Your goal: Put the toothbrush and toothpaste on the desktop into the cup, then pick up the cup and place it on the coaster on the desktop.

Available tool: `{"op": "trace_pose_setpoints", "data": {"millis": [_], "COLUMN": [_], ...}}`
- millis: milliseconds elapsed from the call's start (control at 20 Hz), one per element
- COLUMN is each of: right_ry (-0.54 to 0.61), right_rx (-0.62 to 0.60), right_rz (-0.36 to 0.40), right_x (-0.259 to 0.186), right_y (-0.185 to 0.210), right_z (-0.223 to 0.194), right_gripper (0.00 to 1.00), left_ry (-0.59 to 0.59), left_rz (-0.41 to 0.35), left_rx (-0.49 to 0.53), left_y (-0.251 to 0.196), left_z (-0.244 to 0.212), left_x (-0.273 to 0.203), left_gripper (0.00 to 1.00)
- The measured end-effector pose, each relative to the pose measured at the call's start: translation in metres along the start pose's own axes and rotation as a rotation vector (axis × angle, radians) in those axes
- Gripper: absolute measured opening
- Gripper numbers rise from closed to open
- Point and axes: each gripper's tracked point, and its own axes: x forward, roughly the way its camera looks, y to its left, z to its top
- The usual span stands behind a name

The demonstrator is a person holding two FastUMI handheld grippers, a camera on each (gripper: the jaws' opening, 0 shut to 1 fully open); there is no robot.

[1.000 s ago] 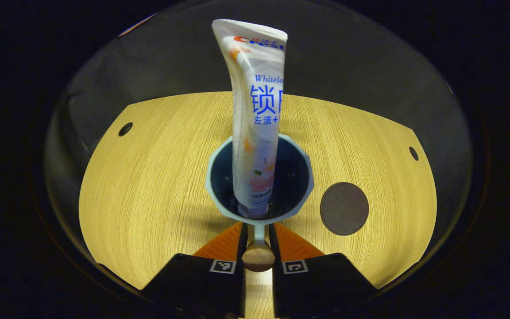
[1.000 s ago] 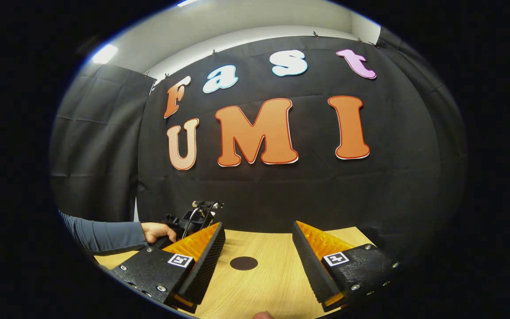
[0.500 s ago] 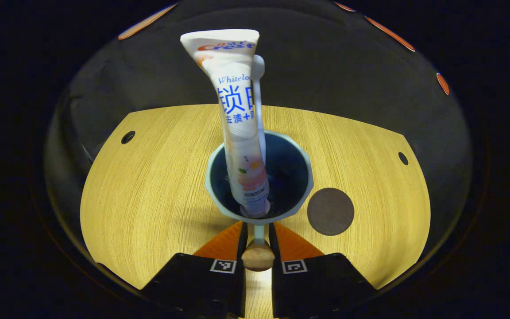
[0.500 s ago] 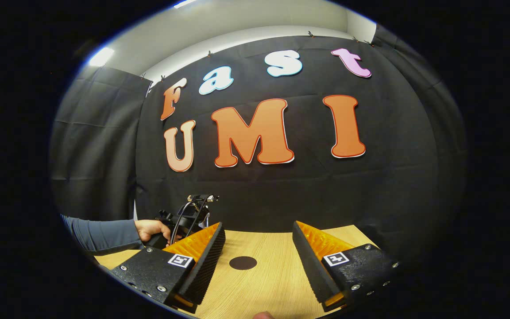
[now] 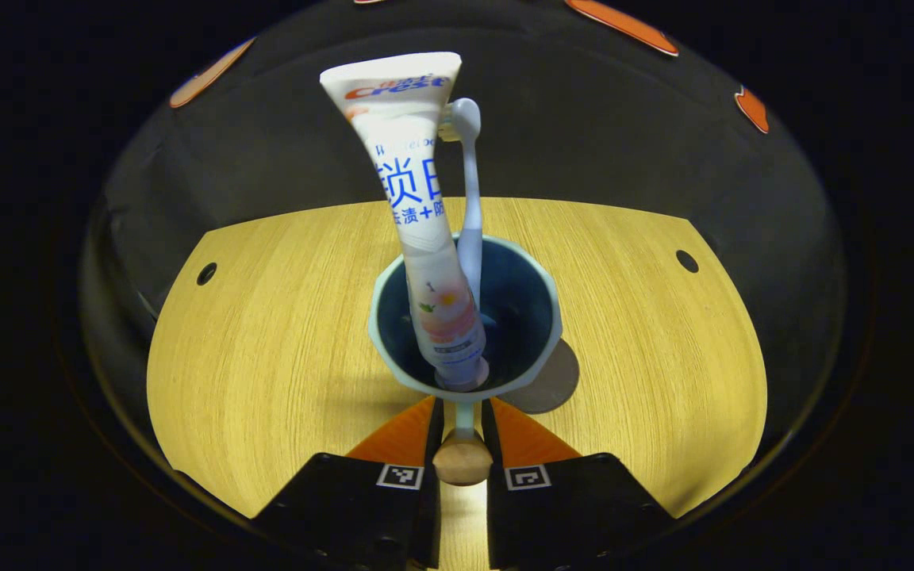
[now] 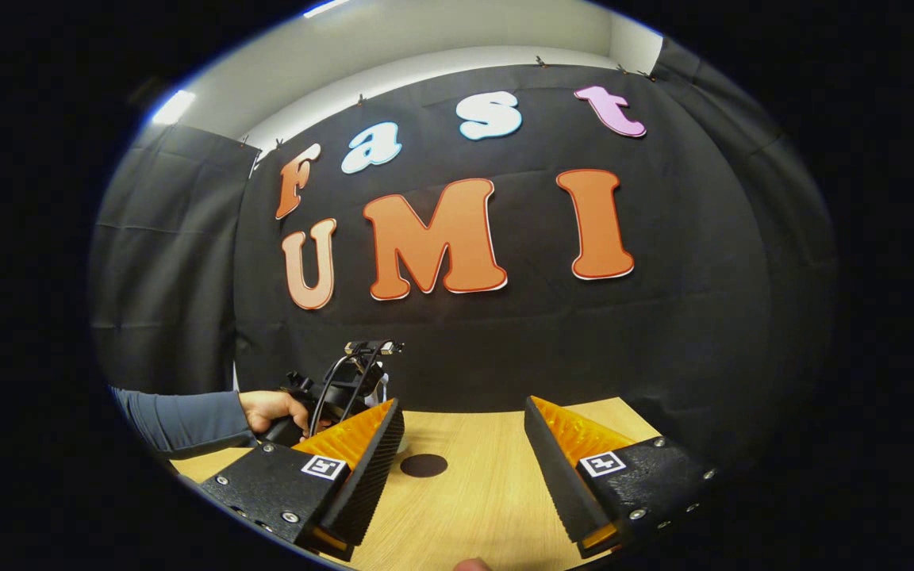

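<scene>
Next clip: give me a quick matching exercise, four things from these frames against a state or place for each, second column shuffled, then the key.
Things
1. white toothpaste tube
2. white plastic toothbrush
3. dark round coaster
4. right hand-held gripper

States or places
A. partly hidden behind the cup's rim
B. fingers spread apart over the wooden desktop
C. cap down in the pale blue cup, leaning left
D. head up, just behind the tube

Pairs: 1-C, 2-D, 3-A, 4-B
</scene>
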Motion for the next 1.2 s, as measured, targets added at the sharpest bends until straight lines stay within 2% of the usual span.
{"op": "trace_pose_setpoints", "data": {"millis": [450, 950, 1050, 1200], "right_ry": [0.030, 0.066, 0.077, 0.080], "right_rx": [-0.030, -0.012, -0.012, -0.006], "right_rz": [-0.063, -0.060, -0.066, -0.060], "right_x": [-0.009, -0.003, -0.001, -0.001], "right_y": [-0.028, -0.029, -0.029, -0.021], "right_z": [-0.010, -0.025, -0.028, -0.026], "right_gripper": [0.92, 0.92, 0.92, 0.92], "left_ry": [0.037, 0.085, 0.058, 0.019], "left_rz": [-0.033, -0.033, -0.054, -0.073], "left_rx": [0.078, 0.086, 0.085, 0.100], "left_y": [-0.009, -0.004, -0.005, -0.004], "left_z": [-0.016, -0.024, -0.021, -0.017], "left_x": [0.021, 0.022, 0.015, 0.006], "left_gripper": [0.23, 0.24, 0.29, 0.62]}}
